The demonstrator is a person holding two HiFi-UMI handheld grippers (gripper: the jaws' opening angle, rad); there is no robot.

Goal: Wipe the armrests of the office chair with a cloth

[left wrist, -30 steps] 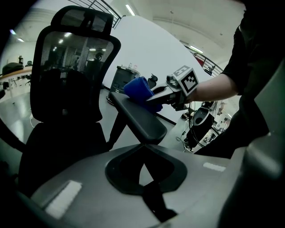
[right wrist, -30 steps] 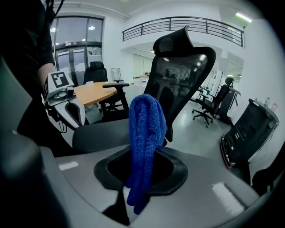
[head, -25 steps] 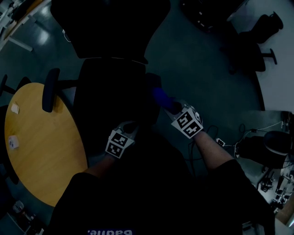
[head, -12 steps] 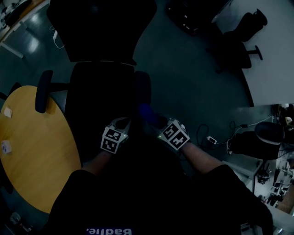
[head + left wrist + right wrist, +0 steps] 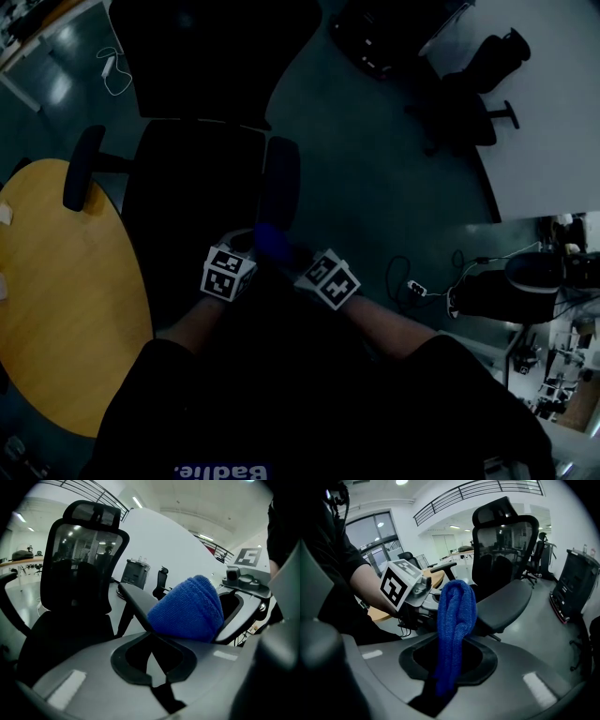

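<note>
Cloth (image 5: 272, 239), blue, lies on the near end of the office chair's right armrest (image 5: 279, 178) in the head view, between the left gripper (image 5: 246, 248) and right gripper (image 5: 298, 260). A round yellow table (image 5: 56, 300) stands left, on dark floor. Left gripper view: its jaws are pressed together on nothing, the cloth bunched just beyond on the armrest. Right gripper view: its jaws are clamped on the cloth, which rises against the armrest; the room behind is a bright office.

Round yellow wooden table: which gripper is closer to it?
Left. The left gripper hovers over the black chair seat, on the side toward the round yellow table. The right gripper is farther, at the black armrest, holding a blue cloth.
</note>
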